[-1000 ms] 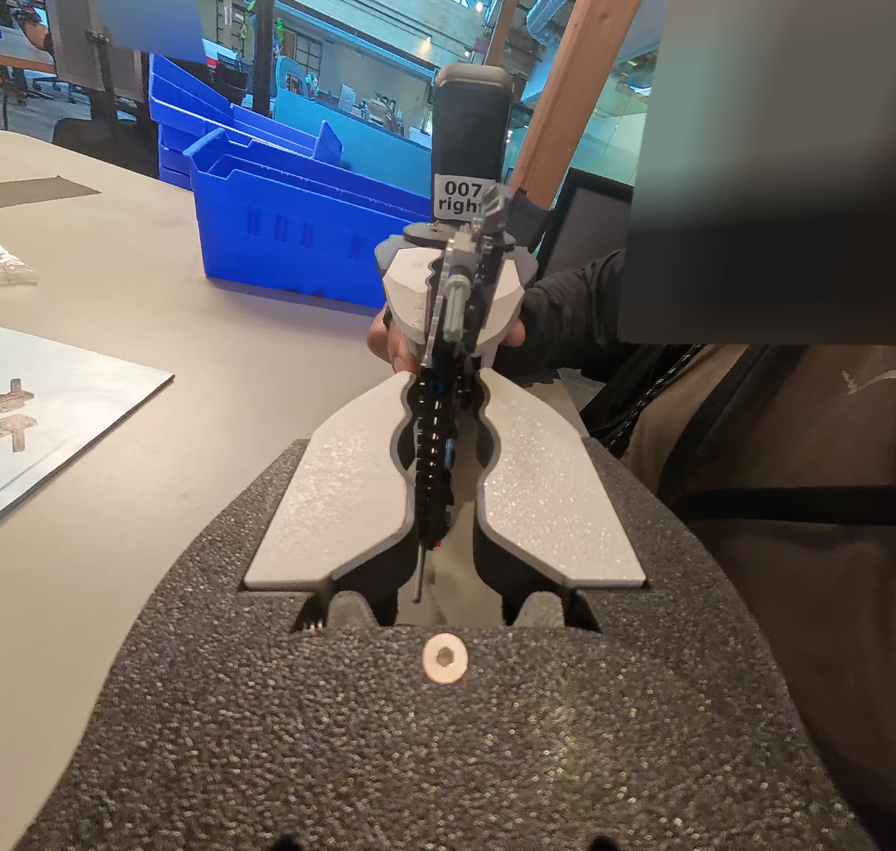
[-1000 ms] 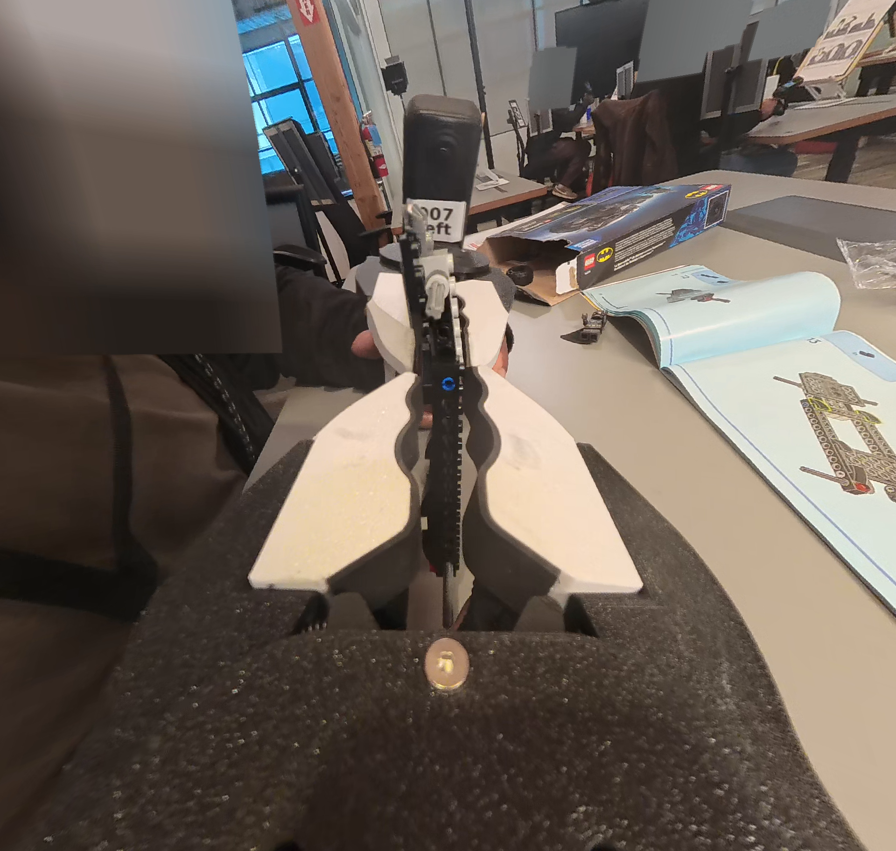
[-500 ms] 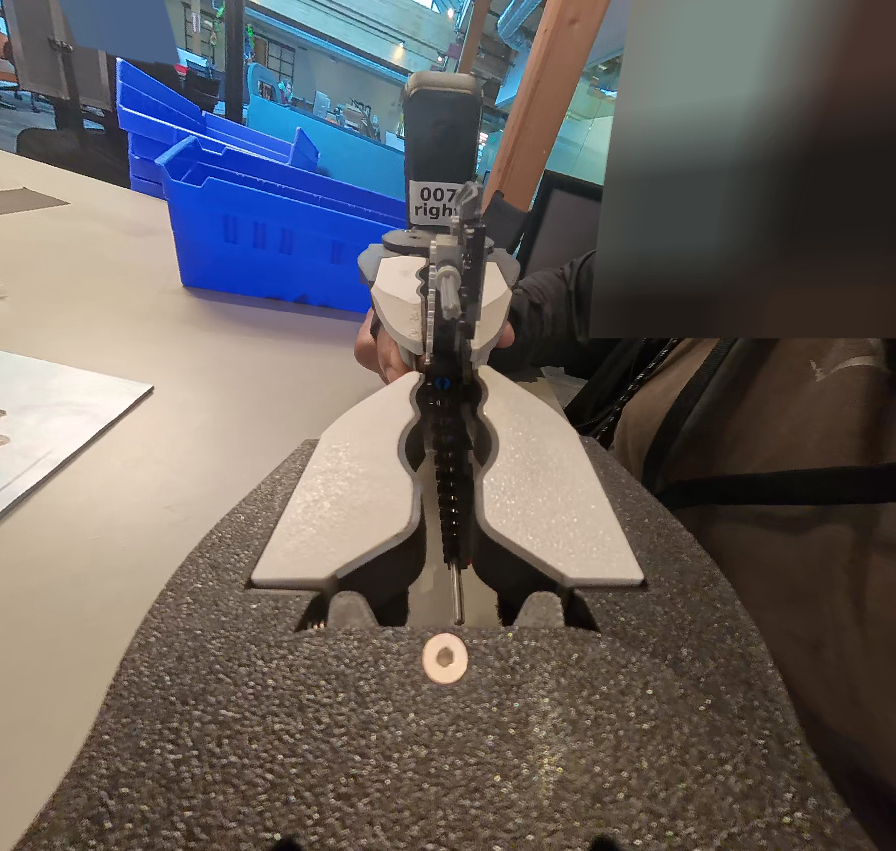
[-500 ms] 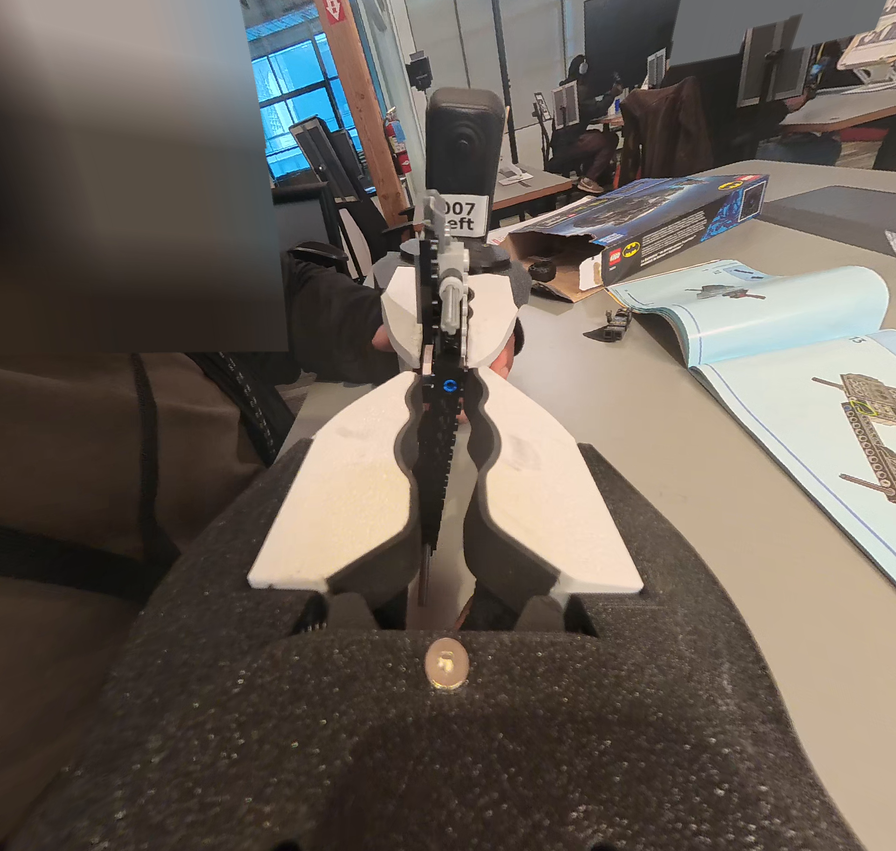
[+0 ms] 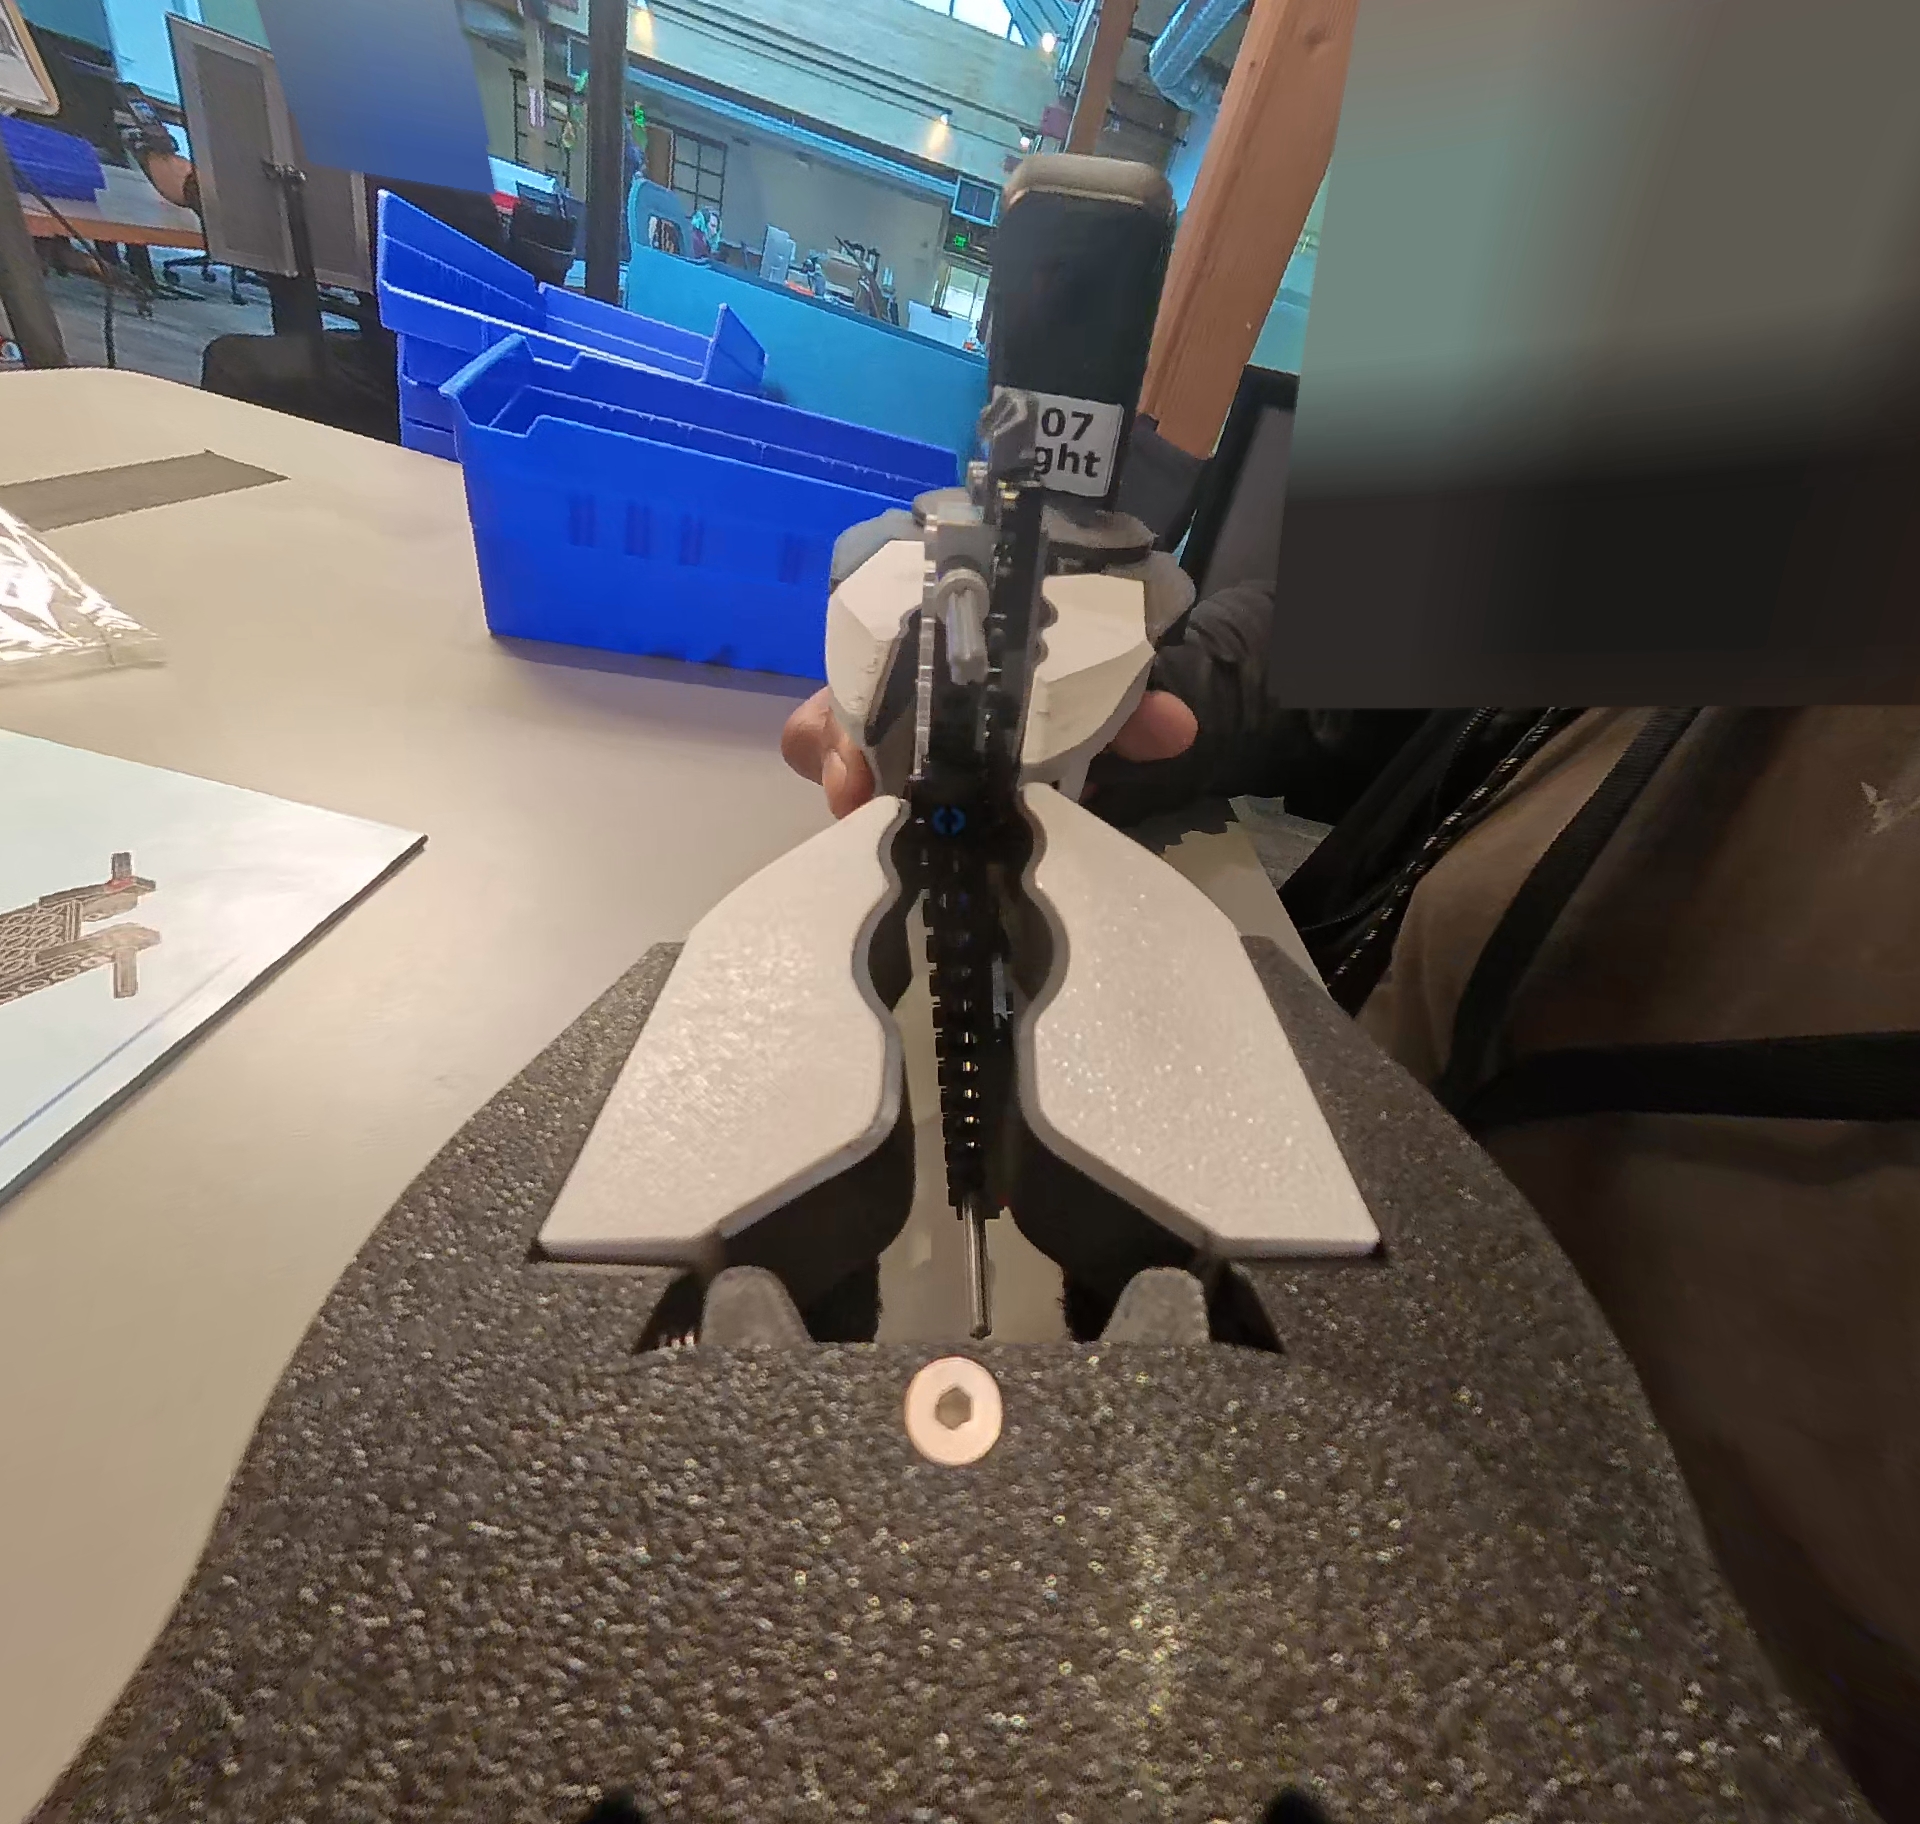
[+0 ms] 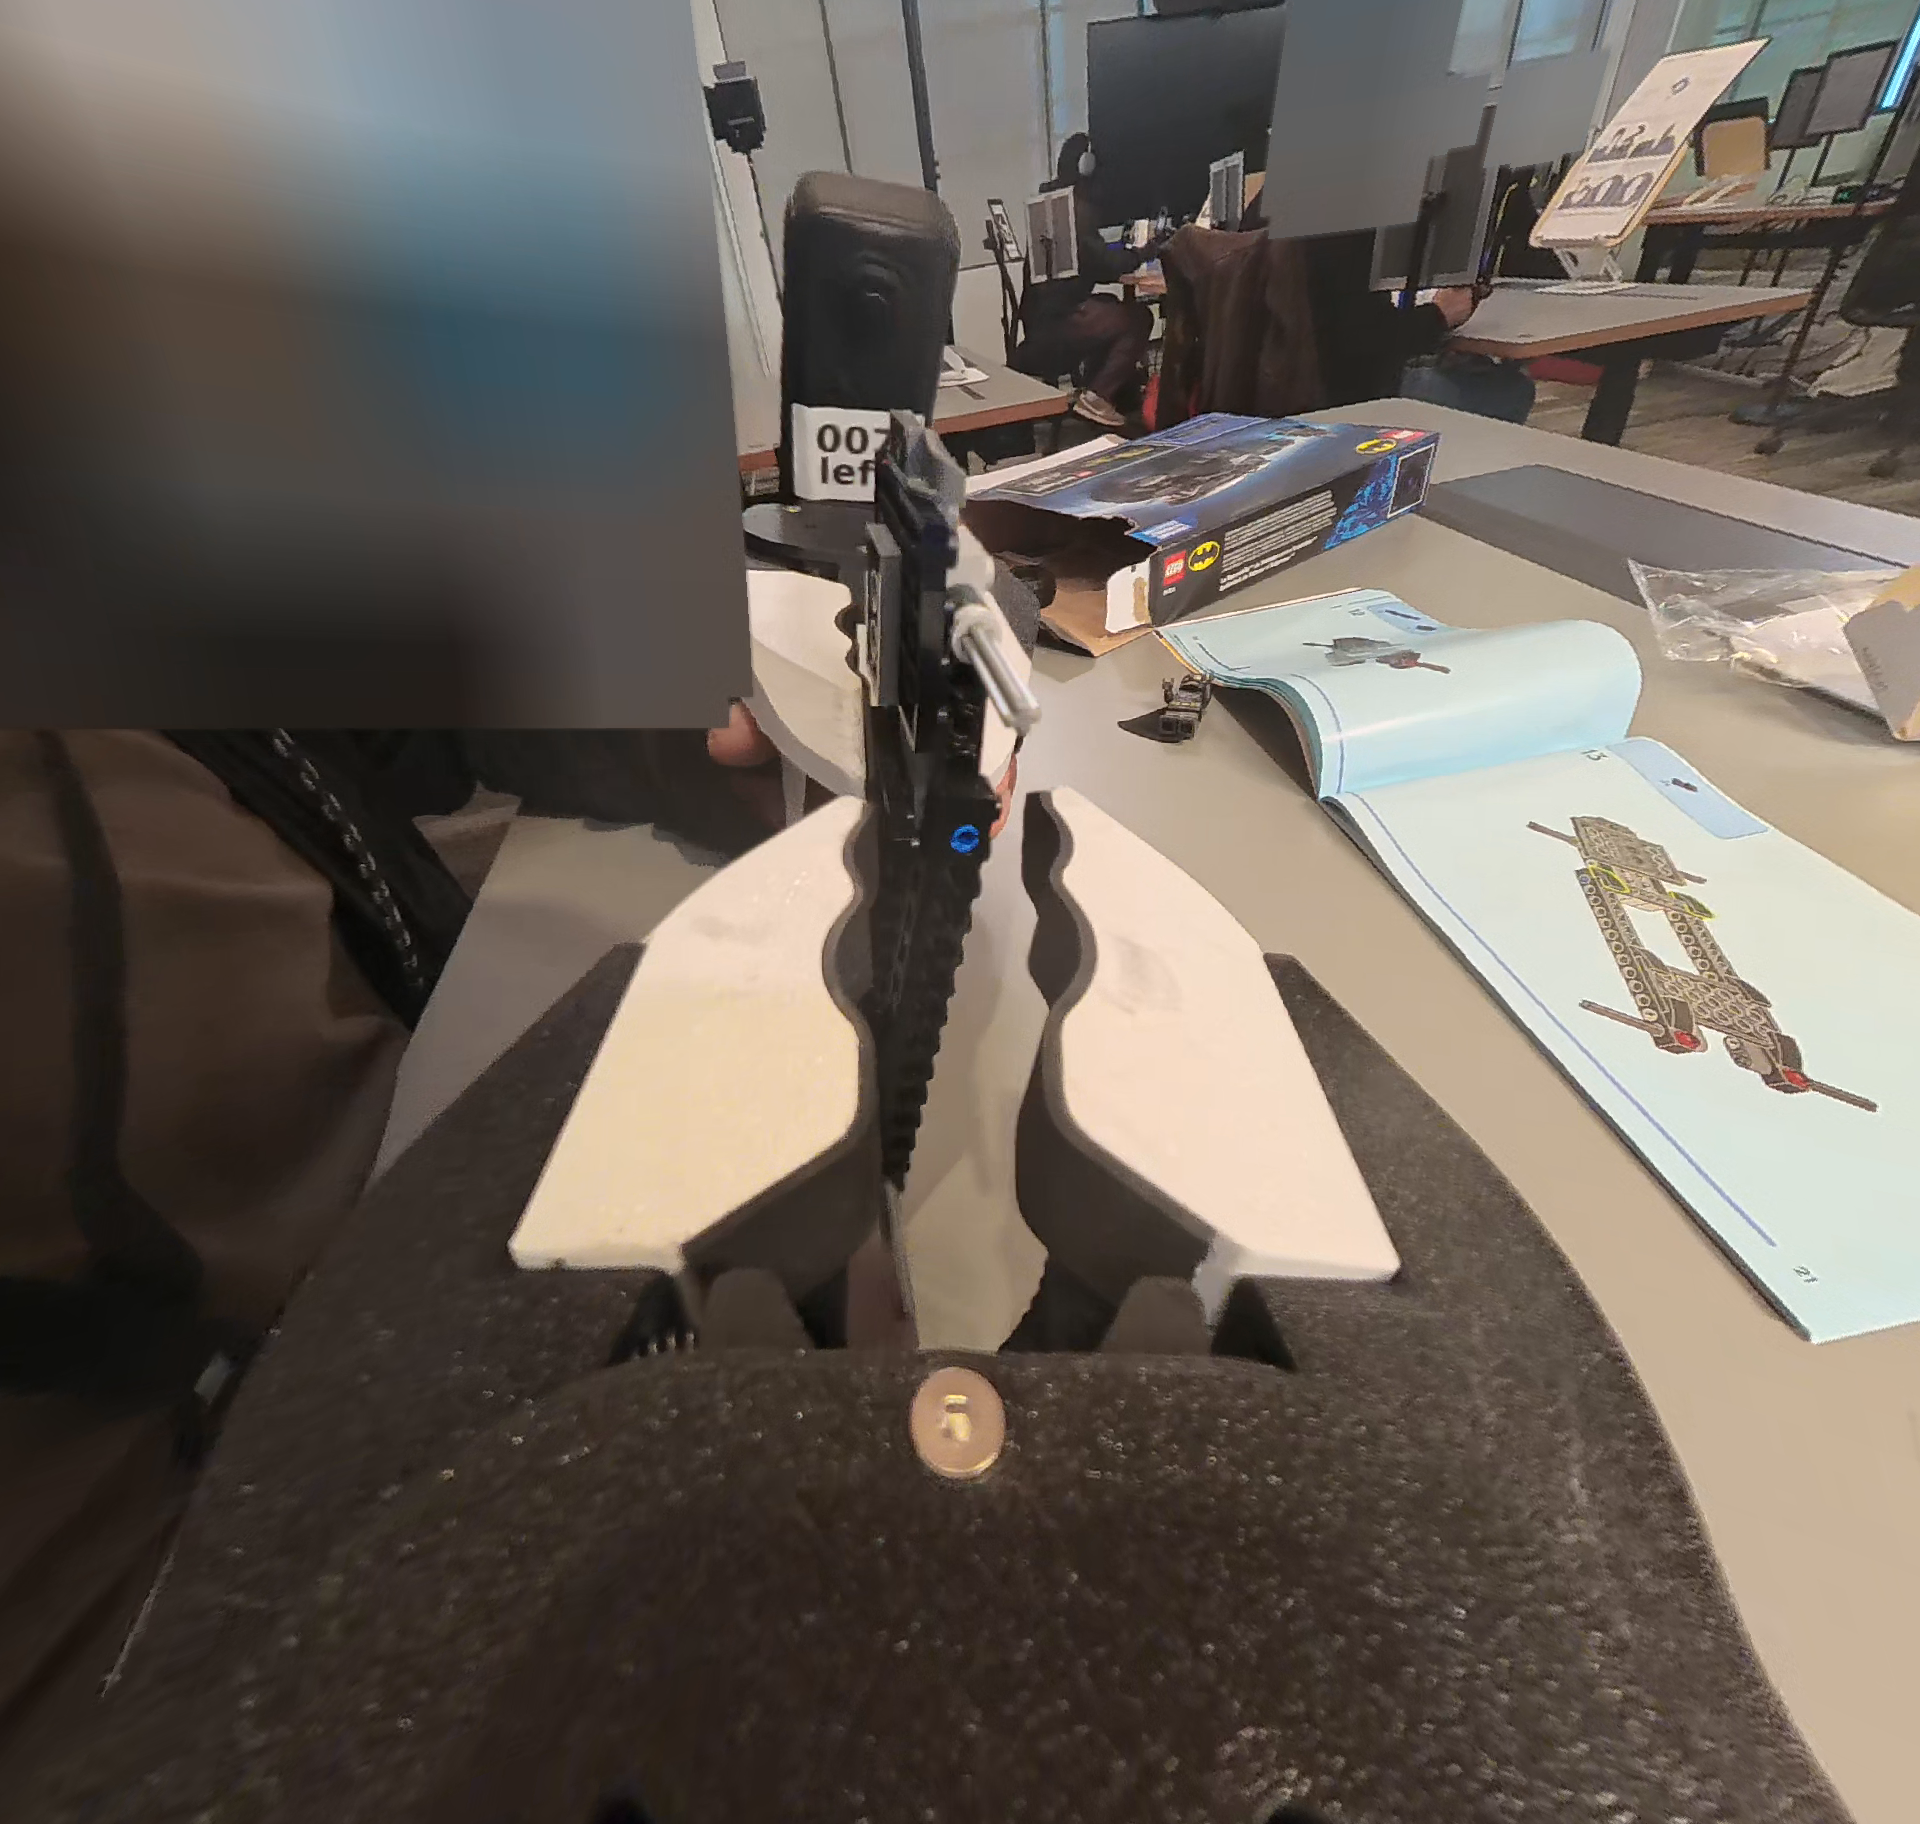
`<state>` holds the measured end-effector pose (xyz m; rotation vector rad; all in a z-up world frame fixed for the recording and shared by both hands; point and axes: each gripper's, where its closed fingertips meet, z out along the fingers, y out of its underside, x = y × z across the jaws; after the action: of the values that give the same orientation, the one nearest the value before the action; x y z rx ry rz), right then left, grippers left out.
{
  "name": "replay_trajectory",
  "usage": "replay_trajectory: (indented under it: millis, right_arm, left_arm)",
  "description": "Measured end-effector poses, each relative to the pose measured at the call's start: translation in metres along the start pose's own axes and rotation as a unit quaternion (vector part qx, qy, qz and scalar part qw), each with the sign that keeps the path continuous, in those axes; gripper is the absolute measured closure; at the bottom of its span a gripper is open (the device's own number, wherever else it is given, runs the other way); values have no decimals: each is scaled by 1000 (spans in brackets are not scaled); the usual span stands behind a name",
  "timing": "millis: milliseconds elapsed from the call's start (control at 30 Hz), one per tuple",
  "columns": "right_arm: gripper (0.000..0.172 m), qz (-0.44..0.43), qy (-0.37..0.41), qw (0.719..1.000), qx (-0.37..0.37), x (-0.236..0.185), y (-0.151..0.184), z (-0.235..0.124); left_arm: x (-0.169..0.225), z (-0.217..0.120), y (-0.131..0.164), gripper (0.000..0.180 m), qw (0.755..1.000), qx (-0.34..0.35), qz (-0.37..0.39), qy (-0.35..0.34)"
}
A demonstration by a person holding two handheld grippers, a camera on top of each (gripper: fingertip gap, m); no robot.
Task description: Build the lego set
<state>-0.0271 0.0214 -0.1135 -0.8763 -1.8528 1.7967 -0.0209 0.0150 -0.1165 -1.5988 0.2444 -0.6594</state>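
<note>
I see a black brick-built assembly (image 5: pixel 961 943), a long studded beam with a blue pin near its far end and a light grey axle sticking out of its upper part, raised above the bench (image 5: pixel 364 714) between my two grippers. The left gripper (image 5: pixel 961 824) has its fingers (image 5: pixel 790 995) clenched on the beam, both pads pressing its sides, and a thin metal rod juts from the beam's near end. The right gripper (image 6: pixel 940 818) is released: the beam leans against its left finger (image 6: pixel 748 1005), while a clear gap separates it from the other finger. In each view the opposite gripper faces mine, held by a hand (image 5: pixel 831 735) in a dark sleeve.

On the bench to the right lies an open instruction booklet (image 6: pixel 1558 839) with pale blue pages, a small dark brick piece (image 6: pixel 1179 709) just beside it, and an opened dark blue toy box (image 6: pixel 1247 517) beyond. A clear plastic bag (image 6: pixel 1766 611) lies farther right. On the other side stand stacked blue bins (image 5: pixel 644 486).
</note>
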Motion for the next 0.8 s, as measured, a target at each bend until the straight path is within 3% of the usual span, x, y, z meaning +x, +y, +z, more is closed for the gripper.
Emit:
replay_trajectory:
  millis: [267,800]
  right_arm:
    - [151,-25,1,1000,7,-4,0,1]
    - [155,8,-33,999,31,-11,-1,-1]
  left_arm:
    - [3,2,2,164,1000,-11,17,-2]
    - [8,2,2,165,1000,-18,19,4]
